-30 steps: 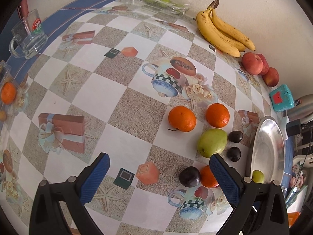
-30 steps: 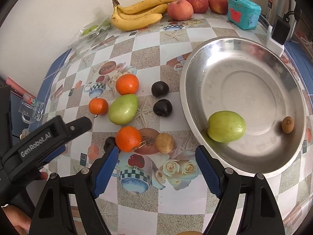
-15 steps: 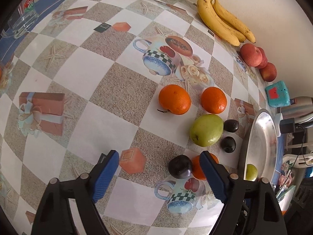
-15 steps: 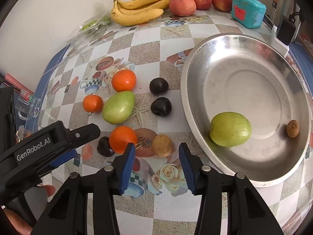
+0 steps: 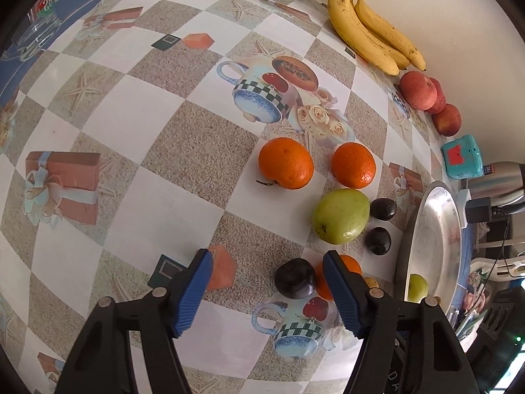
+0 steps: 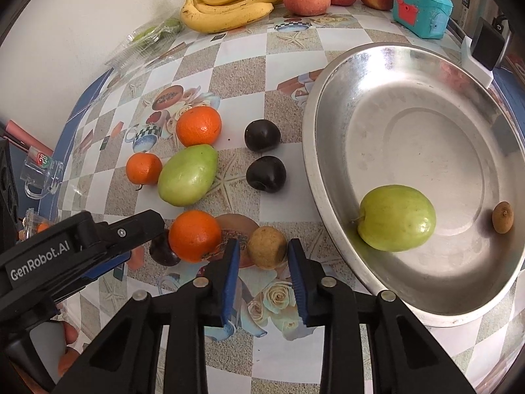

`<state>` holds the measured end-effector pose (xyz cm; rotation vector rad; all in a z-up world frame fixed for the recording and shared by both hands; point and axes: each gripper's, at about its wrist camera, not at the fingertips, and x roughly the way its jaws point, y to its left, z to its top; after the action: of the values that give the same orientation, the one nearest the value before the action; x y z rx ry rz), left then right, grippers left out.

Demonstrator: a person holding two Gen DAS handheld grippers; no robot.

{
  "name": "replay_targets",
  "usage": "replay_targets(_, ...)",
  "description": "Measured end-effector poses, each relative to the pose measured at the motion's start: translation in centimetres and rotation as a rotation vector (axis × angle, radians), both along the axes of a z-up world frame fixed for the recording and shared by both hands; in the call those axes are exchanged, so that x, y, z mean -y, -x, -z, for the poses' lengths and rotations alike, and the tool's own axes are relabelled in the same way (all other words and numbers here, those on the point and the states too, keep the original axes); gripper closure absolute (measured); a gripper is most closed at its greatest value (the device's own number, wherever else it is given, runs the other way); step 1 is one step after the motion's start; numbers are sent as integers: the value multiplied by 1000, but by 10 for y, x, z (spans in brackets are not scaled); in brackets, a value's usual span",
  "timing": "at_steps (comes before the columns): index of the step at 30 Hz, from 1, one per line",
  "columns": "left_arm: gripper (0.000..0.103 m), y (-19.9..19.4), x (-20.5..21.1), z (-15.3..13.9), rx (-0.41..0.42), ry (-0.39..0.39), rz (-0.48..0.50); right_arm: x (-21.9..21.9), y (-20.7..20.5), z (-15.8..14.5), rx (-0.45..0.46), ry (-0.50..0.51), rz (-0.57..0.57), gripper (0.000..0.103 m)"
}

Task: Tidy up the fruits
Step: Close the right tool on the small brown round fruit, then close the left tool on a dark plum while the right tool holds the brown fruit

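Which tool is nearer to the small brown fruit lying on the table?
Right. The right tool has the small brown fruit between its fingertips. The left tool is farther away, beyond the orange, around the dark plum.

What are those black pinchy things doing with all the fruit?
A person is sorting fruit with a gripper in each hand. The right gripper is shut on a small brown fruit that sits on the table beside the metal dish. The dish already holds a green apple. The left gripper has just been closing. A dark plum sits between its jaws, which are not pinching it yet.
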<state>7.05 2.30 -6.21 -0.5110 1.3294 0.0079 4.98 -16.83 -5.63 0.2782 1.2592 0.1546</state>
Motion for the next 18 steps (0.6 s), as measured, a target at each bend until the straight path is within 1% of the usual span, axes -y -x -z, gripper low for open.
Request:
replay_targets(1,32,0,-1,0,-2,6,-4,0,0,0,1,2,1,78)
replay_targets(3,32,1,-2,0,-3,11,-13,2,0,0,2,-6,2,78)
replay_targets(6,39,2,-4,0,-7,22,-23,3,0,-2,7,-7,5,78)
replay_targets(11,41,3,-4,0,-12,24,-26,8,4,-12,28,-9,11,78)
replay_targets(13,44,3,-2,1,-15,38,-25,8,5,-16,38,-9,9,78)
replay_targets(16,46,3,1,1,-17,24,-19,7,6,-18,41,-7,2,78)
replay_targets(18,46,3,1,1,-17,15,-20,7,6,-19,42,-7,-2,78)
